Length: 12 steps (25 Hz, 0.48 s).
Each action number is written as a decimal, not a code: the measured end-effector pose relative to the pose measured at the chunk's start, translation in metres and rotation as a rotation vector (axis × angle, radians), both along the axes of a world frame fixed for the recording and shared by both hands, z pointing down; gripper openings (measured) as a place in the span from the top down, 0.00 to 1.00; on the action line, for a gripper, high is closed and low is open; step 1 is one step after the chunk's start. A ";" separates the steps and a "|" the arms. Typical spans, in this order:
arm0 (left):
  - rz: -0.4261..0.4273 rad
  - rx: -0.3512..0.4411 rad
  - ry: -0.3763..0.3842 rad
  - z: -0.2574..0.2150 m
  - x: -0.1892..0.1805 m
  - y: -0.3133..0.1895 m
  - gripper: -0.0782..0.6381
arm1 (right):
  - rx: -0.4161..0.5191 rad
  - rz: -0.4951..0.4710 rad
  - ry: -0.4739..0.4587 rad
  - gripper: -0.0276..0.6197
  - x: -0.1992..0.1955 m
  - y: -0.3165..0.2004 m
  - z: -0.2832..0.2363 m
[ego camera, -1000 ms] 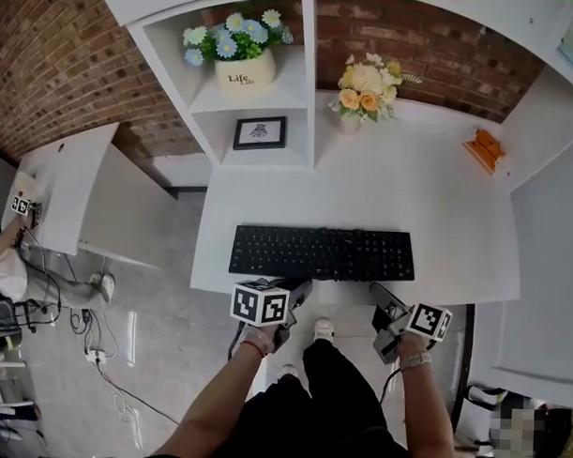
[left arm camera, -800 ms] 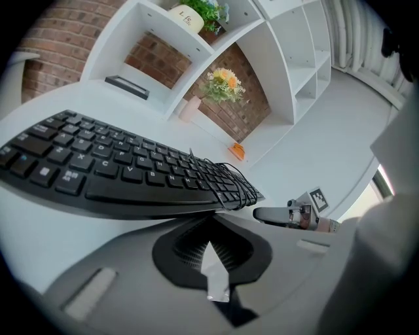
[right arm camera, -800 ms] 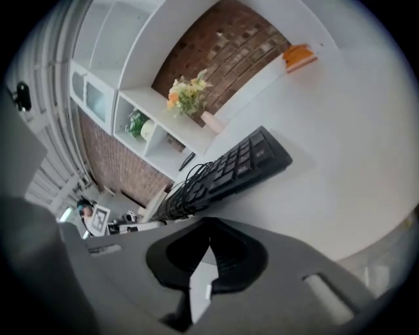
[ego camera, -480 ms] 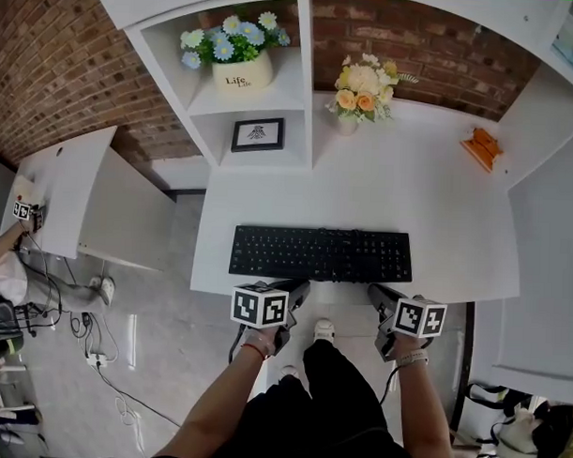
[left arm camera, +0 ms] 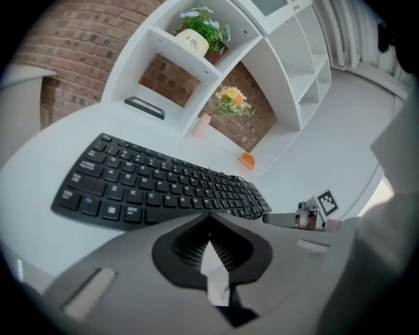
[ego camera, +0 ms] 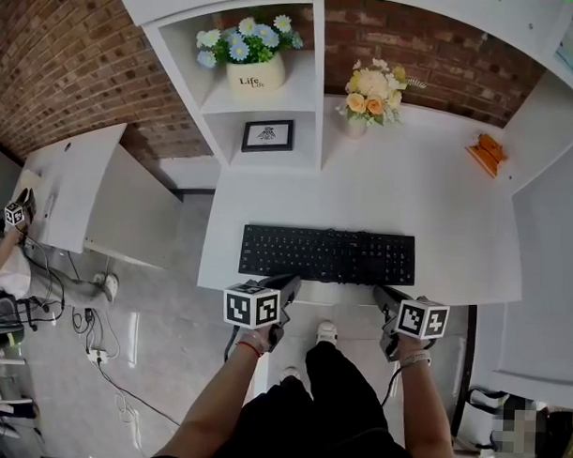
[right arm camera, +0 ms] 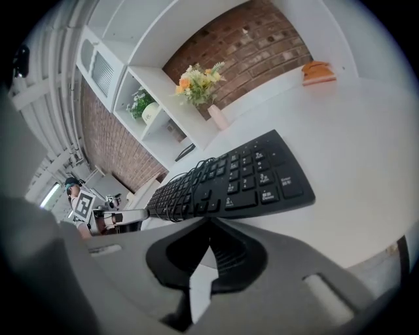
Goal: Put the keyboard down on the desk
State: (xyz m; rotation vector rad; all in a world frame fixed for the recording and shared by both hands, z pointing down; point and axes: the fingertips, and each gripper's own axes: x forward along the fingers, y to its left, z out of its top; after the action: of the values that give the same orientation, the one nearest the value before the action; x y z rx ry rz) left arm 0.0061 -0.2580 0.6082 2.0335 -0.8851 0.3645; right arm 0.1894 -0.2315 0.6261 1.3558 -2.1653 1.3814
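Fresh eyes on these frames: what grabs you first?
The black keyboard lying flat near the front edge of the white desk stands out most. Just below it in the head view, the left hand-held gripper and right hand-held gripper sit at the desk's near edge, both shut on nothing. Behind, a pot of blue flowers fills the top shelf cubby, and a yellow bouquet stands by the brick wall.

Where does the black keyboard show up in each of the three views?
Head view: keyboard lies flat, centred, just below the middle of the picture.
Left gripper view: keyboard runs from the left edge to the centre, slanting down to the right.
Right gripper view: keyboard runs from centre-left up to the right.
Shared landmark: the yellow-orange bouquet behind it.
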 end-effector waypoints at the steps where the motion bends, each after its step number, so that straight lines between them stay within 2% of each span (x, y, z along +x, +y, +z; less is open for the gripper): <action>1: -0.005 0.008 -0.030 0.001 -0.006 0.000 0.89 | 0.018 -0.004 0.003 0.96 -0.001 0.000 -0.003; 5: -0.022 0.032 -0.086 0.003 -0.022 0.002 0.89 | 0.129 -0.026 0.036 0.96 -0.003 -0.004 -0.020; 7: -0.041 0.069 -0.123 -0.001 -0.031 -0.001 0.89 | 0.204 -0.044 0.072 0.96 -0.004 -0.007 -0.031; 10: -0.074 0.184 -0.216 -0.013 -0.051 -0.009 0.89 | 0.324 -0.055 0.153 0.96 0.000 -0.012 -0.051; 12: -0.105 0.263 -0.238 -0.026 -0.063 -0.014 0.89 | 0.390 -0.049 0.197 0.96 0.005 -0.014 -0.064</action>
State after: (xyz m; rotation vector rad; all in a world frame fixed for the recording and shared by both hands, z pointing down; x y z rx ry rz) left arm -0.0566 -0.2721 0.5824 2.2018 -1.2358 0.4579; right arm 0.1943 -0.2460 0.5619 1.4796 -2.3912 0.7928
